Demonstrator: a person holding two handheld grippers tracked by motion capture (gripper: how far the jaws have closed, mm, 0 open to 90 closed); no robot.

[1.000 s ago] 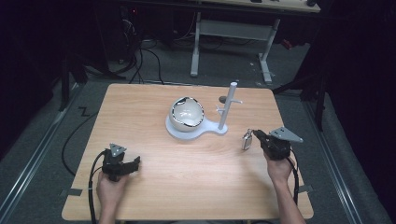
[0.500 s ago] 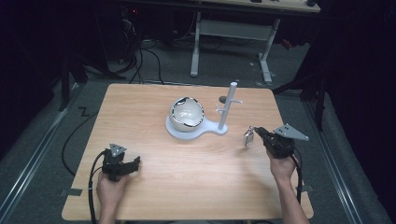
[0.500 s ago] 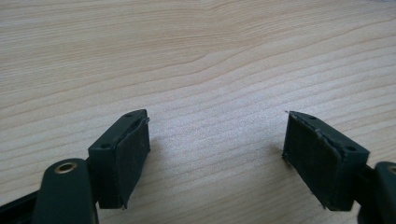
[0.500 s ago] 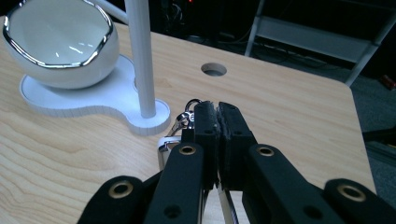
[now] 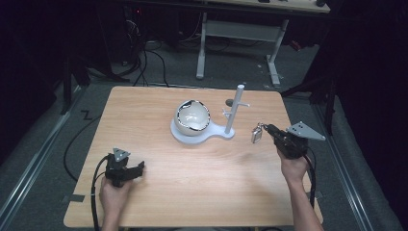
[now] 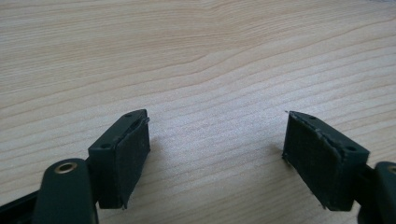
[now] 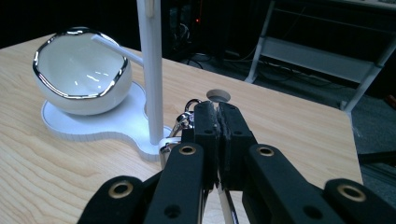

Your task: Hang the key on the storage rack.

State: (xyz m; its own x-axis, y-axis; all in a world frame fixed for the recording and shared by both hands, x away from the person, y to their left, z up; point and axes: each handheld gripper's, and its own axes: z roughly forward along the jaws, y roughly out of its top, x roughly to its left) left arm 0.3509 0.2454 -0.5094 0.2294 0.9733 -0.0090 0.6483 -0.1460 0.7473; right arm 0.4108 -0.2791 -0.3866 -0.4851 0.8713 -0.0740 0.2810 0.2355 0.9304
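my closed right black two-jaw gripper [image 7: 218, 114] hides most of the small silver keyring-like thing [image 5: 256, 134]; only its clasp peeks out. the tall white plastic post [image 7: 150, 70] is cut off at the right gripper view's top edge.

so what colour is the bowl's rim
Shiny silver, on a white bowl; clearest in the right gripper view.
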